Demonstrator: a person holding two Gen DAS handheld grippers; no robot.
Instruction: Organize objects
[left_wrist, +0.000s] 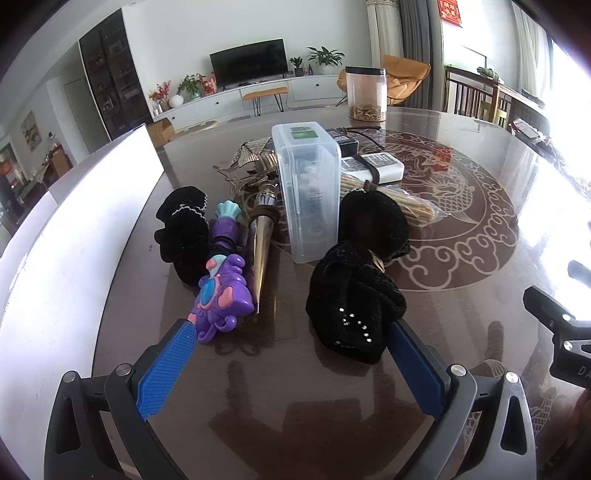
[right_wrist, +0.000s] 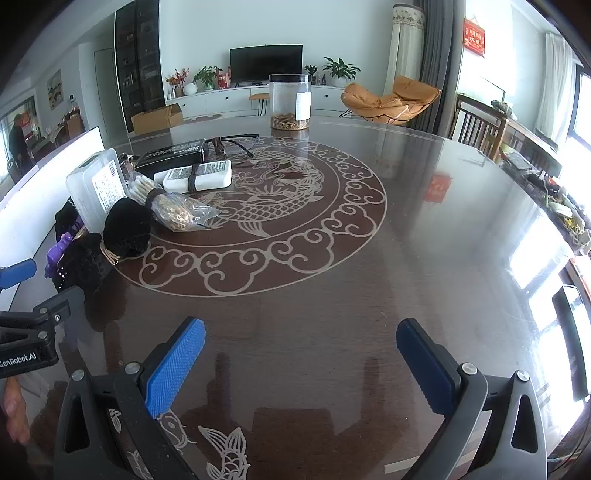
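Item: cluttered heap on a glossy patterned bench (right_wrist: 369, 258), awaiting sorting. Left gripper (left_wrist: 291, 339): jaws spread to full width, empty, angled down just short of the heap, one pad beside a purple toy (left_wrist: 221, 291), the other beside a black velvet pouch (left_wrist: 354, 306) with small studs. Right gripper (right_wrist: 301, 339): jaws equally wide, empty, over bare bench well apart from the pile. Contents of heap: clear plastic box (left_wrist: 308, 192) lying on its side at centre, a second black pouch (left_wrist: 184, 236), a metallic cone-shaped piece (left_wrist: 260, 240), a bagged bundle of sticks (right_wrist: 177, 210), a white adapter (right_wrist: 199, 175). Risks, judged: items touch and overlap, so lifting one may drag a neighbour; soft velvet may bunch or slip from the pads; the cone may roll on the slick surface; wide jaws closing near the toy may catch two things at once
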